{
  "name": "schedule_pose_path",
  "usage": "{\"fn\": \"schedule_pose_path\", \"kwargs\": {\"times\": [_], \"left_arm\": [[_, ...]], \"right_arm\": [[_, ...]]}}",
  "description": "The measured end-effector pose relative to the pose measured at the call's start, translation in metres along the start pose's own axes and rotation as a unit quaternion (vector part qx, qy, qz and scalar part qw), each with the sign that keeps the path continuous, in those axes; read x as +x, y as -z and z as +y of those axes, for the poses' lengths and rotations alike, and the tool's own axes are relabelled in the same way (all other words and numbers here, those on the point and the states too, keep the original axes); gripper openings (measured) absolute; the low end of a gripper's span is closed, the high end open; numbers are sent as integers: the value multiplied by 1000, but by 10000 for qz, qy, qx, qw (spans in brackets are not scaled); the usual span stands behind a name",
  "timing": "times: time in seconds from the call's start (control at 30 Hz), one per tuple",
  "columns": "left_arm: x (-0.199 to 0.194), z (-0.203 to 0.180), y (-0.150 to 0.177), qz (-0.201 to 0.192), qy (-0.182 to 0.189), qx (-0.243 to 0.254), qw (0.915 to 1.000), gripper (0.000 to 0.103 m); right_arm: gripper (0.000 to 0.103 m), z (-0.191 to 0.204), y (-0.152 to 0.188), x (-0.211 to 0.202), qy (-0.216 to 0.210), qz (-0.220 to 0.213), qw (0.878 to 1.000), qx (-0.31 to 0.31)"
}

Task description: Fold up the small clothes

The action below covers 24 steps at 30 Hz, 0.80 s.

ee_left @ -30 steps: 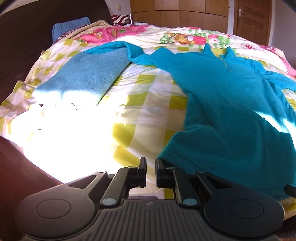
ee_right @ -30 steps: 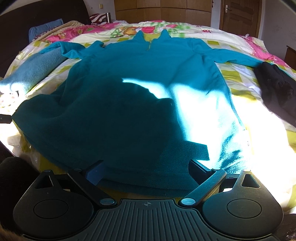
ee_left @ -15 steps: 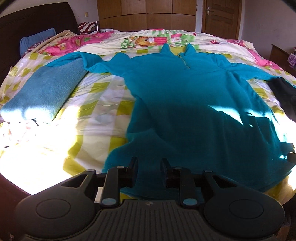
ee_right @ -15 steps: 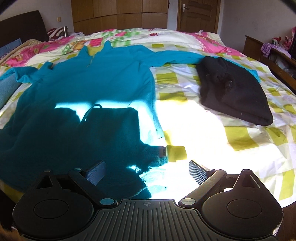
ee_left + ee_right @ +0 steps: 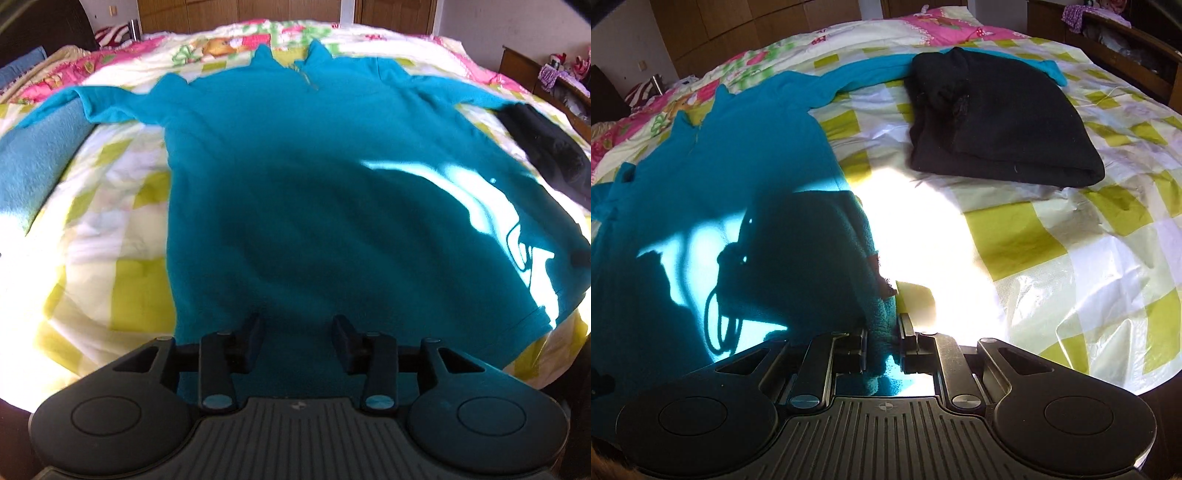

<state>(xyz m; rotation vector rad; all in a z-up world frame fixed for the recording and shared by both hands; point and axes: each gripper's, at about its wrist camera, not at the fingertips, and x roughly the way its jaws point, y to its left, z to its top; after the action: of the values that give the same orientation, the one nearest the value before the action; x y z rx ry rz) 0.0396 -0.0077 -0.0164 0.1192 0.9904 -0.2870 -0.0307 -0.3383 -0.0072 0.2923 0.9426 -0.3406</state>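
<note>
light: harsh sun, blown-out glare on bedspread (image 5: 923, 229) | shadows: dark, hard-edged | edges: fisheye-bent | left view: slightly blurred

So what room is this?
Most likely a bedroom. A big bed with a checked cover fills the view, a wooden wardrobe stands behind it, and clothes lie on top: a teal top and a black one.

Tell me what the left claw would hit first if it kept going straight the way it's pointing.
Probably the teal fleece top: the open left claw hangs over its bottom hem, aimed along the body toward the collar. Depth is unclear, so it may skim above the fabric.
</note>
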Motion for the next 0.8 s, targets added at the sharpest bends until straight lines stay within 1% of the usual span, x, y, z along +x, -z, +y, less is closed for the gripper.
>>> {"fn": "schedule_pose_path", "kwargs": {"times": [0.03,0.1,0.13,0.17,0.27,0.3,0.37,0.43,0.5,0.53,0.57,0.6,0.63,0.67,0.73,0.77,0.8], "left_arm": [[6,1,4,129,-28,-23,9999,53],[0,2,8,69,11,23,10000,54],[-5,4,9,63,56,10,10000,54],[-10,8,9,67,85,-32,9999,54],[-23,18,12,-30,49,-117,9999,53],[-30,21,13,-124,53,-154,9998,53],[-39,26,13,-321,57,-259,9991,54],[-40,31,7,-474,59,-378,9981,55],[-32,38,0,-534,57,-532,9971,56],[-24,42,-4,-494,36,-620,9968,56],[-18,46,-7,-448,47,-694,9966,56],[-12,49,-8,-430,58,-753,9962,56],[-7,51,-9,-431,28,-773,9961,56],[-4,51,-10,-446,-10,-761,9961,56],[4,52,-12,-495,-11,-776,9958,56],[9,54,-13,-473,21,-819,9955,57],[12,55,-14,-436,46,-858,9954,58]], "right_arm": [[13,3,1,0,54,-21,9999,-93],[14,11,-1,-7,168,-147,9995,-240],[19,13,-2,-10,231,-173,9992,-287],[21,15,-3,-15,352,-215,9986,-325],[22,25,-5,-37,699,-619,9937,-613],[25,31,-9,-45,753,-803,9910,-761],[30,53,-22,-58,571,-1098,9860,-1113],[33,89,-39,-57,82,-1171,9812,-1535],[36,137,-58,-45,-493,-1175,9717,-1987],[42,163,-67,-38,-721,-1143,9661,-2198],[47,188,-75,-30,-937,-1123,9594,-2411],[53,226,-85,-20,-1260,-1179,9471,-2705],[56,257,-92,-9,-1487,-1262,9350,-2963],[57,289,-100,3,-1647,-1321,9213,-3265],[64,351,-110,28,-1849,-1376,8965,-3783],[67,386,-114,43,-2016,-1350,8807,-4068],[71,416,-114,55,-2175,-1305,8654,-4321]]}}
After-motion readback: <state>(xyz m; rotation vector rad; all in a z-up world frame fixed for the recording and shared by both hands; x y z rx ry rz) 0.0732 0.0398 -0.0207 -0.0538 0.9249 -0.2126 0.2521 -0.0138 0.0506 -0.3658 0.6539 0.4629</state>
